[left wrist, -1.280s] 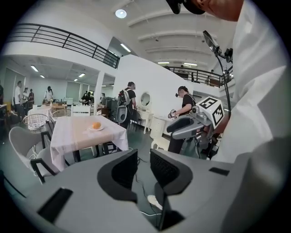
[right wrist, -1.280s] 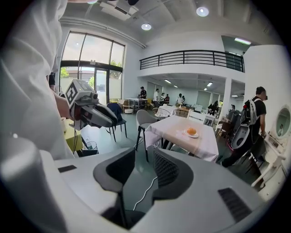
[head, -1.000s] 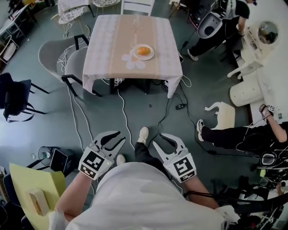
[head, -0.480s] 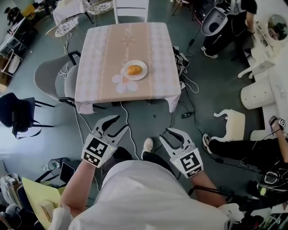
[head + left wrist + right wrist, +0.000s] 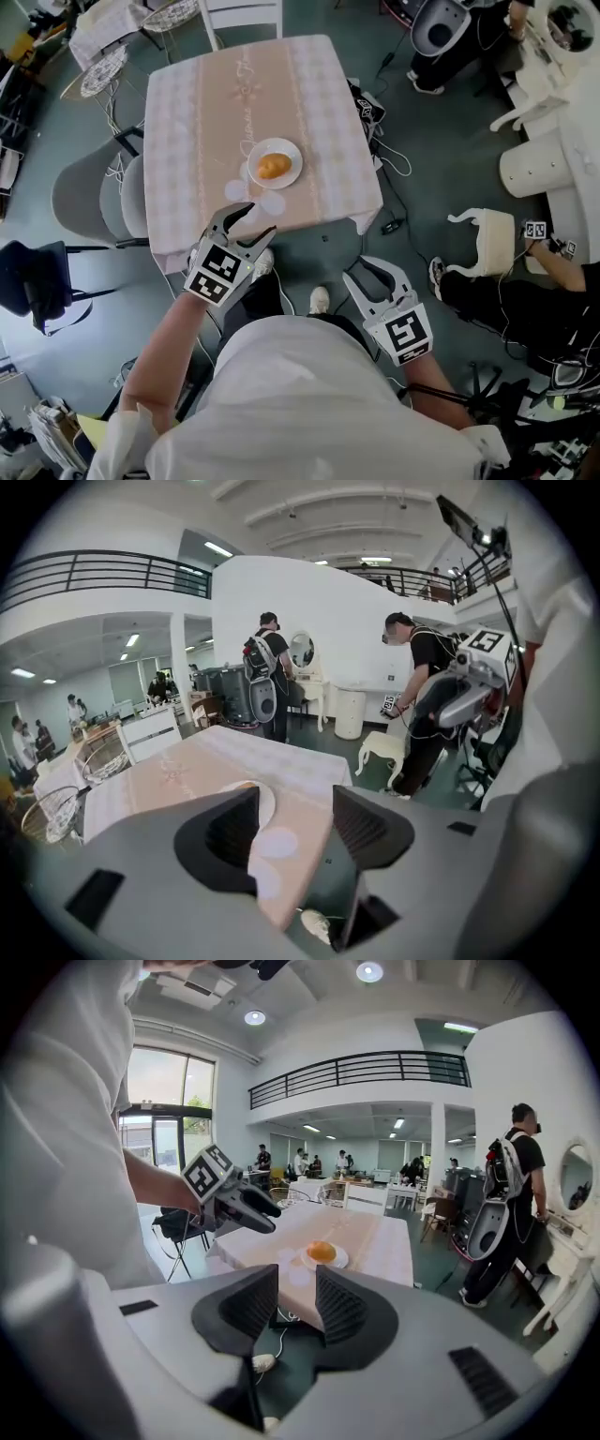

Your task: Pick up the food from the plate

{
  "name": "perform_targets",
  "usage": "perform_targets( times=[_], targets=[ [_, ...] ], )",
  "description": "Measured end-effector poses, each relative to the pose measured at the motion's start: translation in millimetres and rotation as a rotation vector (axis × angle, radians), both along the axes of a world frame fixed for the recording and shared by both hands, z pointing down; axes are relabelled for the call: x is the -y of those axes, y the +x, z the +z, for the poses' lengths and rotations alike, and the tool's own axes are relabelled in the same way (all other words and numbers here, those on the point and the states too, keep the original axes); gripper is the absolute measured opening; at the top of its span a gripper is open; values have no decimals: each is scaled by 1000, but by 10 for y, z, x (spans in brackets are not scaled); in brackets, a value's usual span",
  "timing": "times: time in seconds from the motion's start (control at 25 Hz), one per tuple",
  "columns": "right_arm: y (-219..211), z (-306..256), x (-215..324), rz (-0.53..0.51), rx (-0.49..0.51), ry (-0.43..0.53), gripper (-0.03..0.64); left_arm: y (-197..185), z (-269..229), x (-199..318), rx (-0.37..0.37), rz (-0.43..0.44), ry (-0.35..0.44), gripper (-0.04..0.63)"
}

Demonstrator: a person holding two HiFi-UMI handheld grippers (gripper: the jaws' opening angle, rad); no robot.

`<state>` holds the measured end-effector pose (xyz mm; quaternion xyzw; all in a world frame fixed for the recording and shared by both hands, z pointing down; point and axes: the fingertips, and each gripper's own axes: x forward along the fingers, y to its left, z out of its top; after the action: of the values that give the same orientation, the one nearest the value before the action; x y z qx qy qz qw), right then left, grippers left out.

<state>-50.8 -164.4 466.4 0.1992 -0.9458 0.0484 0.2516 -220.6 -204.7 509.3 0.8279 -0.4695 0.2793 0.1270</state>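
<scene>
An orange piece of food [image 5: 273, 166] lies on a white plate [image 5: 292, 174] near the front of a table [image 5: 187, 112] with a pink and beige cloth. My left gripper [image 5: 250, 217] hovers over the table's near edge, a little short of the plate. Its jaws are opening and nothing is between them. In the left gripper view the plate's rim [image 5: 266, 800] peeks past the left finger [image 5: 230, 829]. My right gripper [image 5: 364, 272] hangs lower and further back over the floor, open and empty. The right gripper view shows the food [image 5: 322, 1252] on its plate and the left gripper [image 5: 267, 1221] beside the table.
Grey chairs [image 5: 89, 192] stand left of the table and a white chair [image 5: 242, 11] at its far end. Cables [image 5: 389, 164] trail on the floor to the right. A white stool [image 5: 483, 242] and a seated person [image 5: 553, 253] are at the right.
The table has come much nearer as the person walked up. My left gripper has risen forward to the table's near edge with its jaws wider. The right gripper stays low.
</scene>
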Motion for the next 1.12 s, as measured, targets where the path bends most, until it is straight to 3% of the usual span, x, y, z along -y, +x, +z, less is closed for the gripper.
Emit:
perform_targets(
  times=[0.32, 0.48, 0.72, 1.12],
  targets=[
    [-401, -11, 381, 211, -53, -9, 124, -390, 898, 948, 184, 175, -109, 305],
    [-382, -29, 411, 340, -90, -20, 124, -379, 1225, 1191, 283, 286, -114, 325],
    [-243, -18, 348, 492, -136, -37, 124, -384, 1595, 1444, 398, 355, -102, 334],
    [-154, -95, 263, 585, -149, -19, 124, -425, 1705, 1570, 384, 355, -128, 339]
  ],
)
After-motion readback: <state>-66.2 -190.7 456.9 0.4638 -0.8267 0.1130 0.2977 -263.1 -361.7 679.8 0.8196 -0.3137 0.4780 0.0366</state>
